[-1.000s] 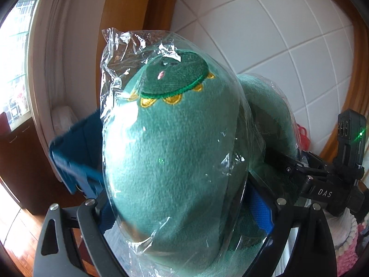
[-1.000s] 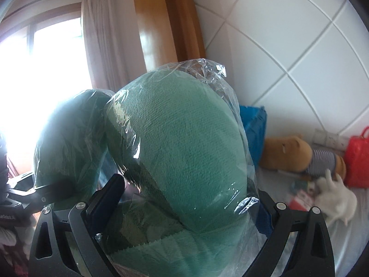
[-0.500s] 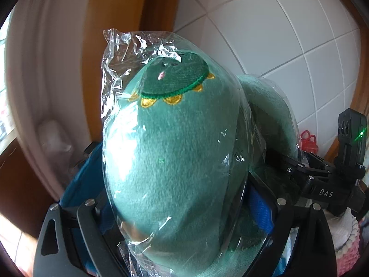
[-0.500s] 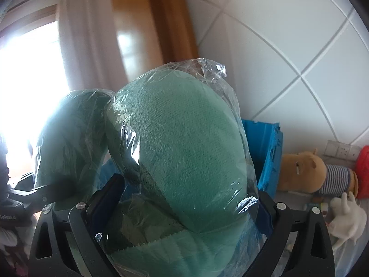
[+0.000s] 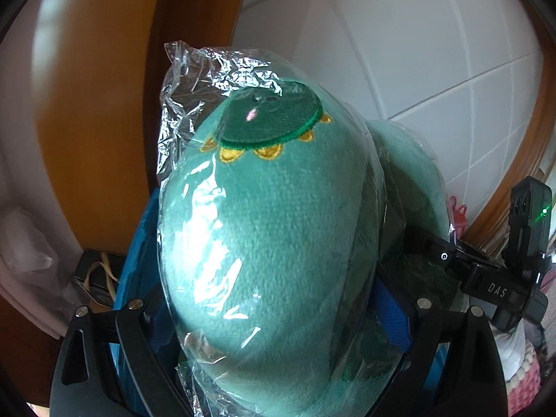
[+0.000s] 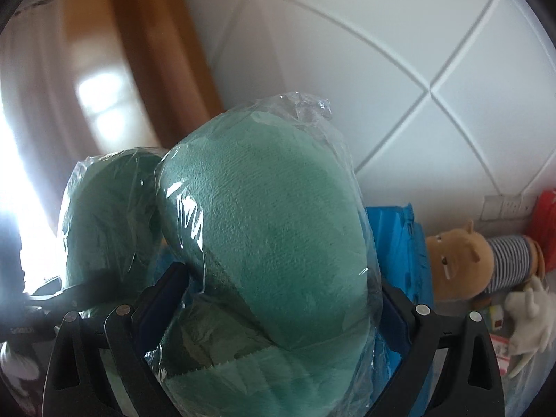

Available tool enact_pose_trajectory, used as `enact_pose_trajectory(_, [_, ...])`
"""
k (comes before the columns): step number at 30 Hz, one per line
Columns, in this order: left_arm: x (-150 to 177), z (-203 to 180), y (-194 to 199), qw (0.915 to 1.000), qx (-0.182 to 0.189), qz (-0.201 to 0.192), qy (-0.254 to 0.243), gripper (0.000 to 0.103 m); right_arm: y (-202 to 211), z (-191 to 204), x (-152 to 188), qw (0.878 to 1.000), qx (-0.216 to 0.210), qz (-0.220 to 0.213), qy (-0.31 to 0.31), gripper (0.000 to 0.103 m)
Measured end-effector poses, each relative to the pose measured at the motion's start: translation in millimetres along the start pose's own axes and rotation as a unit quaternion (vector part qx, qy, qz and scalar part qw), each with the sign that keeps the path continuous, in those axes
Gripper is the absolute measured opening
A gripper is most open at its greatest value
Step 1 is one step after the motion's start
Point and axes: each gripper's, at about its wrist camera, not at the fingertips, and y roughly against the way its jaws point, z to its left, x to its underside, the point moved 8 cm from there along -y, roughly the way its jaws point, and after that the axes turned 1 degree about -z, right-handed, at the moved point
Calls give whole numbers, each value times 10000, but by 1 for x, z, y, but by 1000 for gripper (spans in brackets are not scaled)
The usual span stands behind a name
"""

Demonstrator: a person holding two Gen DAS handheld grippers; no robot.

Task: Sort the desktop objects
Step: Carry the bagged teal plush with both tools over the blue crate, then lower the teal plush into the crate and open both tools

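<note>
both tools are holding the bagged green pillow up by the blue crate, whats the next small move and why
Probably lower it together toward the blue plastic crate. The left tool and right tool each clamp one arm of the plastic-wrapped green plush neck pillow, held in the air, with the crate just behind and below it.

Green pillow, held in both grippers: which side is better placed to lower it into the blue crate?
Neither alone. Left gripper and right gripper each clamp one lobe of the bagged pillow, and the blue crate lies behind it, so probably both lower together.
</note>
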Motion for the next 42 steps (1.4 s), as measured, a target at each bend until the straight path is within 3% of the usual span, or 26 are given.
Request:
enact_pose_trajectory(3, [5, 19, -51, 9982, -18, 567, 188, 95, -39, -11, 12, 9981, 278, 535, -87, 98])
enact_pose_trajectory(7, [22, 43, -111, 9886, -56, 1335, 687, 95, -92, -31, 38, 9895, 594, 1293, -246, 98])
enact_pose_trajectory(12, [42, 58, -150, 9812, -225, 1744, 795, 101, -126, -42, 61, 9791, 858, 1837, -173, 99])
enact_pose_trajectory(17, [55, 65, -167, 9780, -215, 1832, 979, 103, -134, -42, 69, 9754, 1090, 1914, 126, 99])
enact_pose_trajectory(21, [50, 64, -159, 9771, -147, 1782, 1150, 103, -122, -40, 60, 9777, 981, 1855, 74, 100])
enact_pose_trajectory(26, [43, 61, -134, 9808, 24, 1437, 1322, 103, -87, -23, 42, 9831, 854, 1589, 312, 102])
enact_pose_trajectory(30, [44, 63, -117, 9847, -178, 1214, 1235, 103, -60, -16, 36, 9854, 774, 1480, 320, 102])
enact_pose_trajectory(31, [27, 47, -109, 9856, -223, 1149, 1220, 103, -53, -15, 39, 9854, 741, 1497, 330, 102])
enact_pose_trajectory(42, [62, 15, -15, 9923, -624, 918, 554, 103, -5, 20, 66, 9856, 635, 1445, 614, 102])
